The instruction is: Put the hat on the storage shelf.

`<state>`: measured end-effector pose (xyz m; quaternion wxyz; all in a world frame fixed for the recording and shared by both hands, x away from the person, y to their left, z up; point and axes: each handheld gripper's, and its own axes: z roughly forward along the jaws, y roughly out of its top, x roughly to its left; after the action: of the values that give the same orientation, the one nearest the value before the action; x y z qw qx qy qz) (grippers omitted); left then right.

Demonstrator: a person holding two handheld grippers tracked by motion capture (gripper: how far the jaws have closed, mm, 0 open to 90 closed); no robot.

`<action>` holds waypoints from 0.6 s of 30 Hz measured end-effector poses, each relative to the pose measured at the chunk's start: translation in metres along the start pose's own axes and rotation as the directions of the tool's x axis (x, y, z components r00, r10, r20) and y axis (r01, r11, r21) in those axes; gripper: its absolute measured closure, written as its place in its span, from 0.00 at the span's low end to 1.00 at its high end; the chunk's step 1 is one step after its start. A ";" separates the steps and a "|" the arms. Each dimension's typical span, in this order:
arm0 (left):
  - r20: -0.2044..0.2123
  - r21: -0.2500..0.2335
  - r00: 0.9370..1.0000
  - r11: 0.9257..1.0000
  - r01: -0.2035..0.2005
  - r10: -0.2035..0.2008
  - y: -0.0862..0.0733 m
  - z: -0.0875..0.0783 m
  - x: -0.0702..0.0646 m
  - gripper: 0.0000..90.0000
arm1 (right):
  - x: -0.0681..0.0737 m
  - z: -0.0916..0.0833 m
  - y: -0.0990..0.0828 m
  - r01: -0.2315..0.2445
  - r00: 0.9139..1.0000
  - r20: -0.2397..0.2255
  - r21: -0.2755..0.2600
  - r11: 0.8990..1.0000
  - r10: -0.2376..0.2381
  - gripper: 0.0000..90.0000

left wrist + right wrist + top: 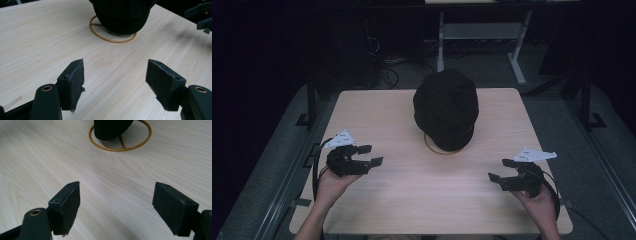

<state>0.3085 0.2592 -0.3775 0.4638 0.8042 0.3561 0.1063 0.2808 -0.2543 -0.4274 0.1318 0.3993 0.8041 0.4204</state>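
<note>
From the high view, one black cap [446,109] sits on a gold wire stand [439,148] at the far middle of the worktop [412,200]. The left gripper [371,155] and right gripper [497,170] hover well apart from it, one on each side, both gaping wide and empty.

In the left gripper view, the cap [122,17] is ahead, its stand's ring [112,40] beneath. Approach level, I'd say, and aim for the brim, not the ring.

In the right gripper view: one cap [110,130], one stand [120,147], jaws spread wide on nothing. Two grippers in all.
</note>
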 end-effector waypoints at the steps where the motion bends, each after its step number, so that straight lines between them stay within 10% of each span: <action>1: -0.001 0.001 1.000 1.000 -0.002 0.002 -0.002 0.000 0.000 0.34 | 0.000 0.000 0.000 0.000 1.000 0.000 0.000 1.000 0.000 0.24; 18: -0.031 0.000 0.999 1.000 -0.008 0.008 -0.022 -0.006 -0.003 0.32 | 0.003 0.003 -0.003 0.011 1.000 -0.004 0.017 1.000 -0.011 0.24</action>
<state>0.2927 0.2686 -0.3920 0.4577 0.8041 0.3598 0.1206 0.2790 -0.2517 -0.4306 0.1290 0.3953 0.8100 0.4135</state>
